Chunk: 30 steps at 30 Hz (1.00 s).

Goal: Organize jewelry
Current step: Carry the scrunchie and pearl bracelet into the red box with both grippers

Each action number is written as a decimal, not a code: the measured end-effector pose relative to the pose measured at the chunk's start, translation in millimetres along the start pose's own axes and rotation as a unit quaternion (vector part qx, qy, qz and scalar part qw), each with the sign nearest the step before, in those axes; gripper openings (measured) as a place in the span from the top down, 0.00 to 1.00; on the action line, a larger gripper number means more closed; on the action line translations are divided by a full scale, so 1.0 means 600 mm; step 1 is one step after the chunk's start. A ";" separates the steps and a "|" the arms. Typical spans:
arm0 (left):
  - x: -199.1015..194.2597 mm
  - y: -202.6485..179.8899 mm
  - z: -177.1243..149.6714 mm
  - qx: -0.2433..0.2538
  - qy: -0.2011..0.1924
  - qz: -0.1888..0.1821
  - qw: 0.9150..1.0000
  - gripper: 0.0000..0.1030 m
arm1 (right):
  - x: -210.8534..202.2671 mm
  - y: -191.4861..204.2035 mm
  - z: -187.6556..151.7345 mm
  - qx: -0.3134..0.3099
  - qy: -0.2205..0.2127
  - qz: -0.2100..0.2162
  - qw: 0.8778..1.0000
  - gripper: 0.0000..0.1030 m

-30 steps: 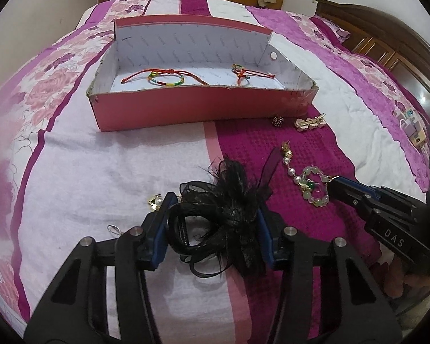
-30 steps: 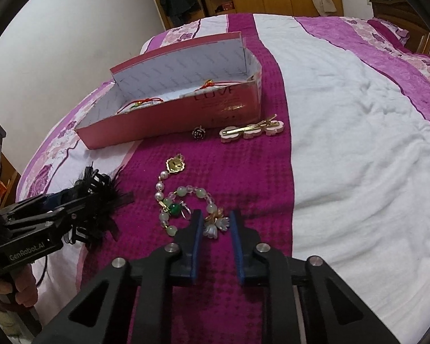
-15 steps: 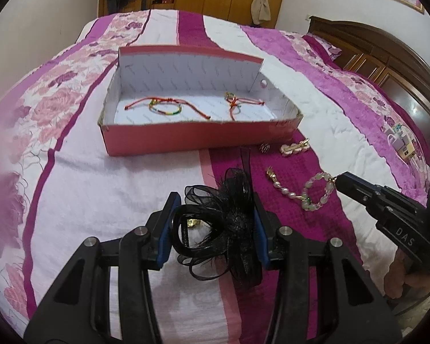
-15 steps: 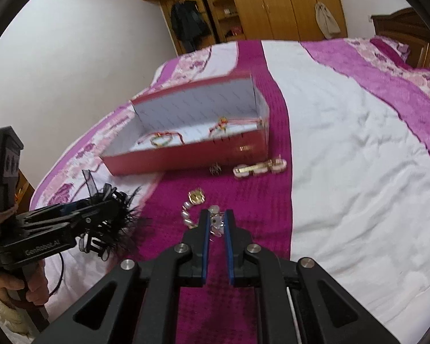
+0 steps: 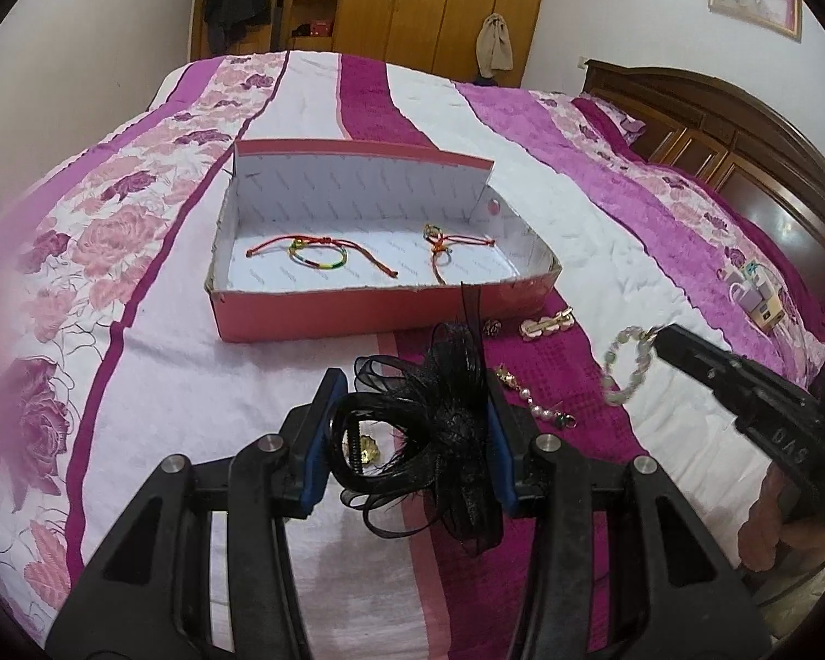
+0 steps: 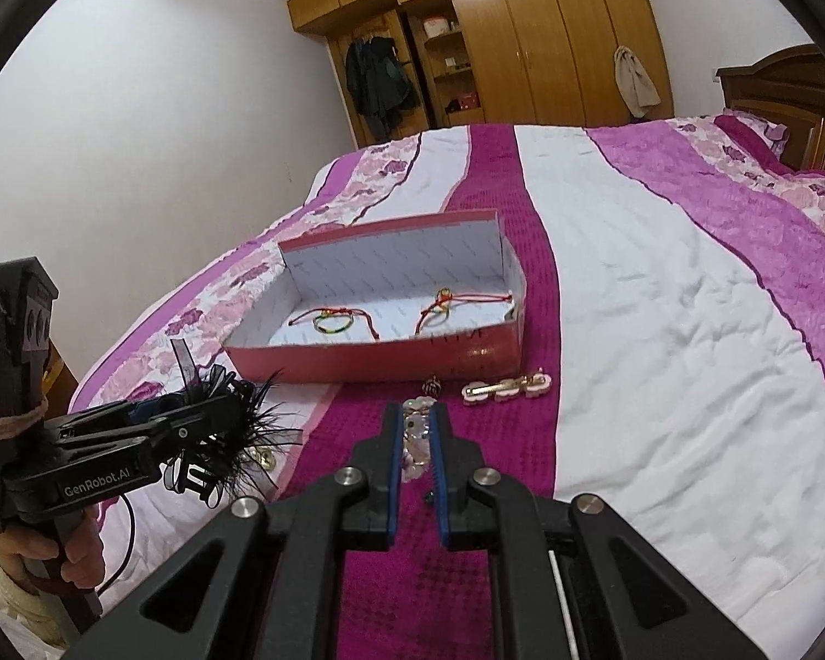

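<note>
My left gripper (image 5: 410, 429) is shut on a black feathered hair piece (image 5: 440, 423) and holds it above the bed; it also shows in the right wrist view (image 6: 214, 401). My right gripper (image 6: 417, 429) is shut on a pale green bead bracelet (image 5: 627, 366), lifted off the bed; its beads show between the pads (image 6: 412, 440). The pink box (image 5: 357, 313) lies open ahead with two red cord bracelets (image 5: 319, 250) inside. A gold hair clip (image 5: 547, 324) and a small dark rose piece (image 5: 492, 326) lie by the box's front right corner.
A pearl and gold charm strand (image 5: 528, 399) and a small gold piece (image 5: 366, 448) lie on the bedspread under my left gripper. A wooden headboard (image 5: 742, 126) stands at the right. A wardrobe (image 6: 522, 44) is beyond the bed.
Both grippers have risen off the bed. The right one shut on the bead bracelet and lifted it; the left one carries the black hair piece higher, towards the box.
</note>
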<state>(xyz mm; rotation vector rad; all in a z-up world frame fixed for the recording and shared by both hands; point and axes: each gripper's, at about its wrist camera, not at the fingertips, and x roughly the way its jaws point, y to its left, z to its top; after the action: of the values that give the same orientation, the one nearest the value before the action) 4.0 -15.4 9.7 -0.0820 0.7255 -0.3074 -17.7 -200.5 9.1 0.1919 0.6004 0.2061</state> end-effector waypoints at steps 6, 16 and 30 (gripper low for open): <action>-0.008 -0.001 0.006 -0.001 -0.010 0.001 1.000 0.62 | -0.028 0.005 0.024 -0.006 -0.035 0.005 0.999 0.89; -0.024 0.008 0.032 -0.005 -0.049 0.019 0.999 0.62 | -0.029 0.017 0.047 -0.019 -0.053 0.007 0.998 0.89; -0.014 0.024 0.085 -0.005 -0.132 0.066 0.989 0.62 | 0.017 0.033 0.087 -0.022 -0.076 0.002 0.997 0.89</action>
<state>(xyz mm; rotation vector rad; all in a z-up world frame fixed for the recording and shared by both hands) 35.4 -0.9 50.9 -0.0817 0.4670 -0.1627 17.9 -185.4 50.4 0.1641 0.4442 0.2062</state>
